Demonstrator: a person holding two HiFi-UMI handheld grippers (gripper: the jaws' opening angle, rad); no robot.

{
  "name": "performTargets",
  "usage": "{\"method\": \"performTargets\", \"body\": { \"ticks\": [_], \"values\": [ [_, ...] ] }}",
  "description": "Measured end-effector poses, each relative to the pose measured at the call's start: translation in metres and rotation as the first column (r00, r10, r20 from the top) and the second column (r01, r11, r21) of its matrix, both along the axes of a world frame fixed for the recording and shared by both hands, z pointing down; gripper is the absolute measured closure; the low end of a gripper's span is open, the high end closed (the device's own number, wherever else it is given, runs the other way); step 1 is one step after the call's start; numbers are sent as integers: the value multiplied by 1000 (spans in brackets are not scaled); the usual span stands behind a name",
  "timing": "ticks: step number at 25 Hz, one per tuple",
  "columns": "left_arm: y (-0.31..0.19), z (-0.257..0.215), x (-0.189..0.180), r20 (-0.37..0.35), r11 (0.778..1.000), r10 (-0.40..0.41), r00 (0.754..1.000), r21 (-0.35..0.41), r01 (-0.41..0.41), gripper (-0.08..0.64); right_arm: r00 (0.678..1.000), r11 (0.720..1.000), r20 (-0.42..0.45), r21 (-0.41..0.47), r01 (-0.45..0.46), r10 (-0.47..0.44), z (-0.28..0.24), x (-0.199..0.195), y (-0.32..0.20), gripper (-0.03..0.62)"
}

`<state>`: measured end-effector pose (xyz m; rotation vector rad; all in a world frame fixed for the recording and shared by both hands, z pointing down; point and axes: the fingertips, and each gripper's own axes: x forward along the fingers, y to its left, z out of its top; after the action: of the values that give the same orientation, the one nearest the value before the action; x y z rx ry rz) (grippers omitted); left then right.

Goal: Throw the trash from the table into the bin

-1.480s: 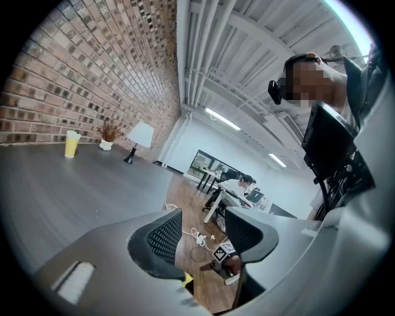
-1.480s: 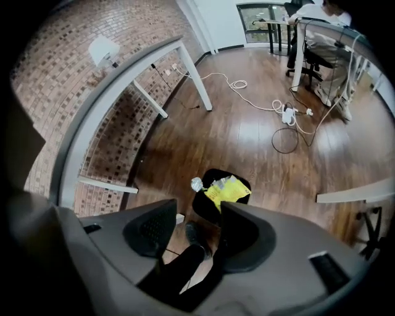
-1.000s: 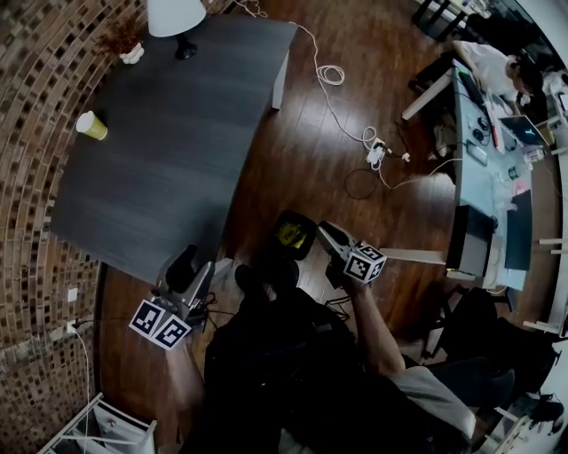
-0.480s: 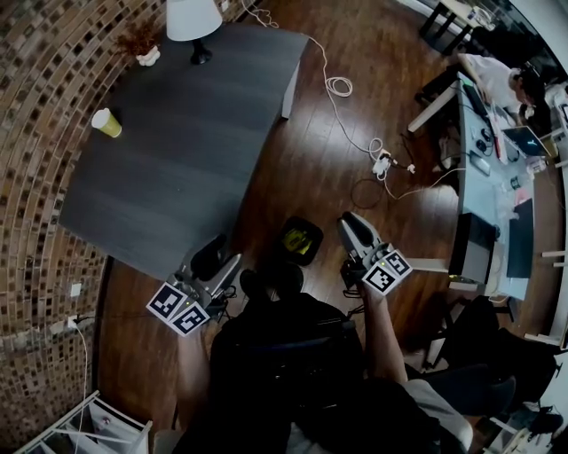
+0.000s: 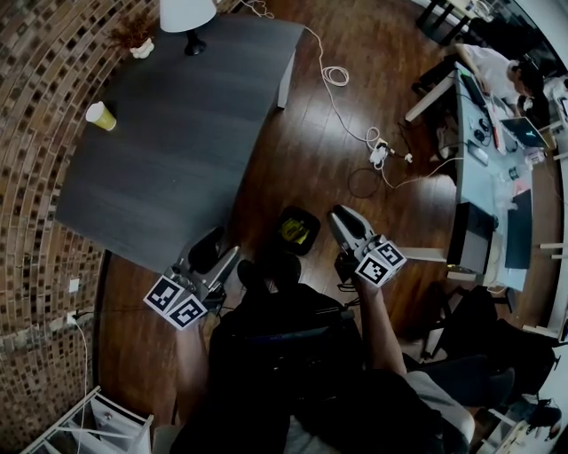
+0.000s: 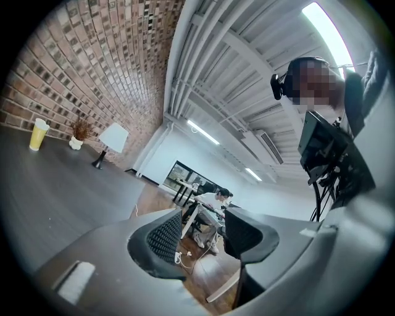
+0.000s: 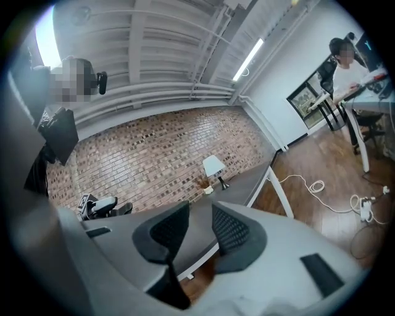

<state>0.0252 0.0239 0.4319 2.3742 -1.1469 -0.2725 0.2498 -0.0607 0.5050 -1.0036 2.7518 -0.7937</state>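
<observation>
A yellow paper cup [image 5: 100,115] stands on the dark table [image 5: 177,133] near its far left edge, by the brick wall; it also shows in the left gripper view [image 6: 38,134]. On the wooden floor below the table's near corner sits a small black bin [image 5: 298,231] with something yellow inside. My left gripper [image 5: 216,251] hovers at the table's near edge, open and empty [image 6: 200,237]. Just right of the bin is my right gripper [image 5: 340,217], pointing level toward the table, its jaws a little apart with nothing between them [image 7: 200,231].
A white lamp [image 5: 186,13] and a small dried plant [image 5: 135,43] stand at the table's far end. Cables and a power strip [image 5: 377,151] lie on the floor. A person sits at a desk [image 5: 484,151] on the right. A white rack [image 5: 98,426] stands low left.
The right gripper has risen beside the bin. The left gripper has shifted slightly along the table's near edge. Neither gripper's jaws have visibly changed.
</observation>
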Motion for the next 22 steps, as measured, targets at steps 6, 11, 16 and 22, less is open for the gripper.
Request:
{"method": "performTargets", "body": {
  "ticks": [6,11,16,22],
  "values": [
    [0,-3,4,4,1000,12,1000,6,-12,331,1000,1000,4,-3,0,0,-1,0,-2,477],
    [-2,-6,8,15,1000,14,1000,9,-14,331,1000,1000,10,-7,10,-9,-1,0,-3,477],
    [-2,-7,12,27,1000,8,1000,9,-9,331,1000,1000,23,-11,16,-15,2,0,-4,477],
    [1,-10,18,52,1000,-9,999,25,7,331,999,1000,35,-15,24,-23,6,7,-3,477]
  ]
}}
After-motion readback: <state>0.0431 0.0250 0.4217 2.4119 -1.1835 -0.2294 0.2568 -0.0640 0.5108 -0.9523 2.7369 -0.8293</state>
